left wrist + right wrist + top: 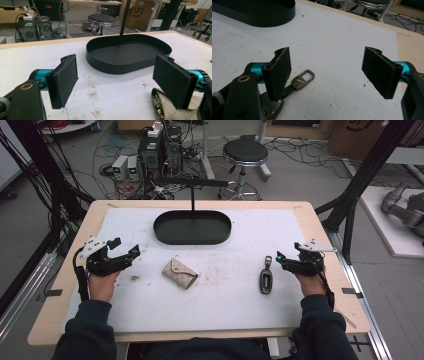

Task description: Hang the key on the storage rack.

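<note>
Key fob just beside right gripper

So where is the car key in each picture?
High view: car key right of centre, beside the right gripper.
Left gripper view: not in it.
Right gripper view: key bottom left, behind the left finger.
Shared landmark: black tray.

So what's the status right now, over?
Left gripper open, beside beige pouch. Right gripper open, empty, by key fob. Both items lie flat on the mat, untouched. Black tray beyond; nothing in the way.
</note>
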